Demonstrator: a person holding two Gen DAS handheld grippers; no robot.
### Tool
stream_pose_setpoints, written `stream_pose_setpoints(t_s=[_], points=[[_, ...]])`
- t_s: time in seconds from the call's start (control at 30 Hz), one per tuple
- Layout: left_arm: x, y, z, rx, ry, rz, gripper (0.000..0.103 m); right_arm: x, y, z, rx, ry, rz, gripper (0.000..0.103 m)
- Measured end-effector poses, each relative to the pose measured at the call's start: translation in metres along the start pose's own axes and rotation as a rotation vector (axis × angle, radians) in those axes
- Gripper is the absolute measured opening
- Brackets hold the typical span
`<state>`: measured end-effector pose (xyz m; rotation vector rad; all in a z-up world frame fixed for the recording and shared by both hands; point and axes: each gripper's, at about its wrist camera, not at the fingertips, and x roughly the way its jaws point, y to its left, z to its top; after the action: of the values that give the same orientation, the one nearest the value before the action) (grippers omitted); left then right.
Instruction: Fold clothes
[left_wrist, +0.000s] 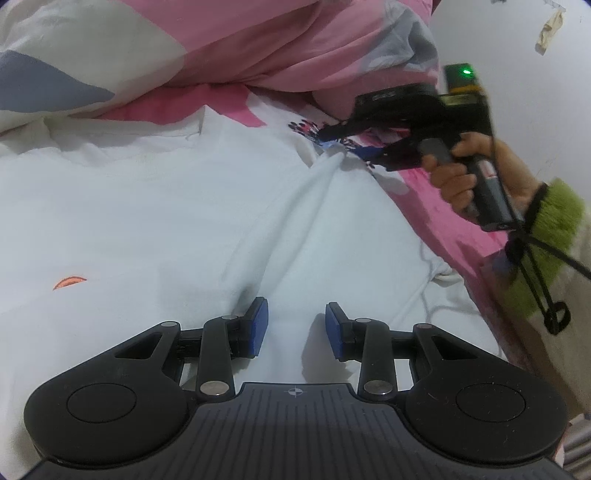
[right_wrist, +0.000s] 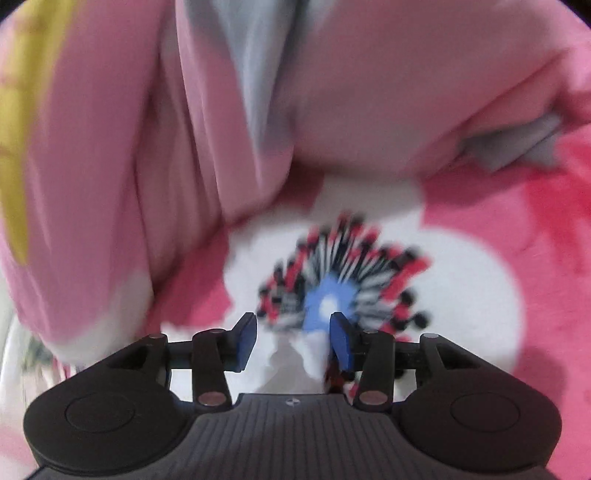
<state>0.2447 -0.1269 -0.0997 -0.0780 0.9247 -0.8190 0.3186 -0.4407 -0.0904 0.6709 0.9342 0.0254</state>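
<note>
Right wrist view blurred w/ motion: flower print (right_wrist: 343, 288) smeared; white garment (left_wrist: 184, 206) cut off at left edge.

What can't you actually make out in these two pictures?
- White garment: left wrist view, its near edge is hidden under the left gripper and cut off by the frame, so its full shape is unclear.
- Right gripper: left wrist view, fingertips too small and dark to show any grip on the cloth.
- Flower print on the pink sheet: right wrist view, motion blur smears the detail.
- Yellow patch: right wrist view, blurred and cut off at the edge.
</note>
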Motion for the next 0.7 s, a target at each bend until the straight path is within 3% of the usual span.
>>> stream_pose_setpoints(t_s=[0.17,0.43,0.5,0.57,0.7], points=[[-0.001,0.001,0.000,-0.001,-0.004,-0.007,0.034,0.006,0.006,0.008,-0.044,0.094,0.052,0.046],[-0.002,0.002,0.002,-0.007,-0.004,-0.015,0.034,0.012,0.024,0.007,-0.144,0.100,0.057,0.040],[-0.002,0.002,0.003,-0.008,-0.004,-0.014,0.034,0.022,0.027,0.005,-0.163,0.111,0.020,0.023],[-0.002,0.002,0.003,-0.009,-0.005,-0.015,0.034,0.026,0.032,-0.001,-0.202,0.110,-0.030,0.014],[-0.004,0.001,0.003,-0.008,-0.008,-0.010,0.034,0.011,0.057,-0.014,-0.303,-0.024,-0.125,0.011]])
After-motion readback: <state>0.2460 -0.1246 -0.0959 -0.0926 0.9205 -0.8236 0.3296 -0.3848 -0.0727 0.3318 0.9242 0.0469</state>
